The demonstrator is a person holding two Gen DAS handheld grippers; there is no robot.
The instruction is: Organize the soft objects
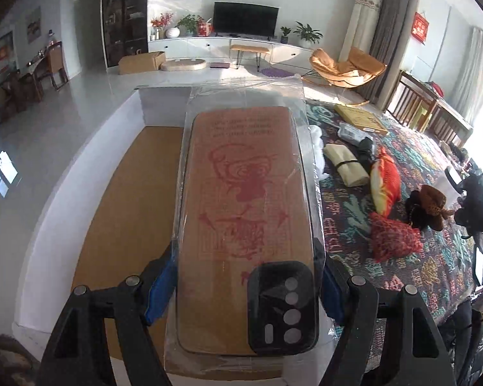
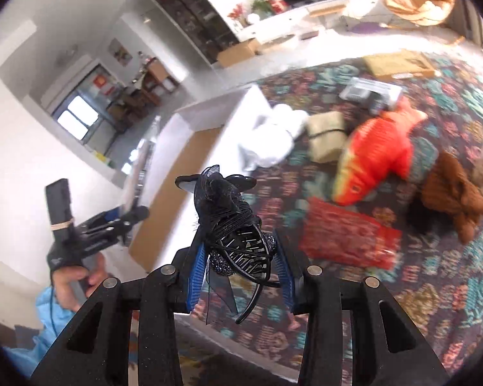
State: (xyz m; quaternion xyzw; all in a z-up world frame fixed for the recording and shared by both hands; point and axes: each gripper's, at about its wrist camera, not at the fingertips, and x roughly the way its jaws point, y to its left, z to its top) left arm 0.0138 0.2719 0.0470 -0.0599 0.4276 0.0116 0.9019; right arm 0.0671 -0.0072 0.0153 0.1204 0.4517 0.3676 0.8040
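Observation:
My left gripper (image 1: 246, 289) is shut on a packaged black phone case (image 1: 244, 225) in a clear sleeve with a brown printed card, held over the white box (image 1: 112, 160) with a cardboard floor. My right gripper (image 2: 240, 273) is shut on a black hair clip (image 2: 232, 225) with a mesh bow, held above the patterned cloth (image 2: 434, 273). The left gripper (image 2: 112, 222) also shows in the right wrist view, over the box (image 2: 183, 173). On the cloth lie an orange fish plush (image 1: 384, 183), a red net bag (image 1: 393, 238) and a brown plush (image 1: 430, 202).
A cream roll with a black band (image 1: 346, 164), a white bag (image 2: 270, 138), a grey packet (image 2: 367, 91) and a flat yellow box (image 1: 360, 117) lie further back on the cloth. A wooden chair (image 1: 415, 99) stands at the far right. The living-room floor lies beyond.

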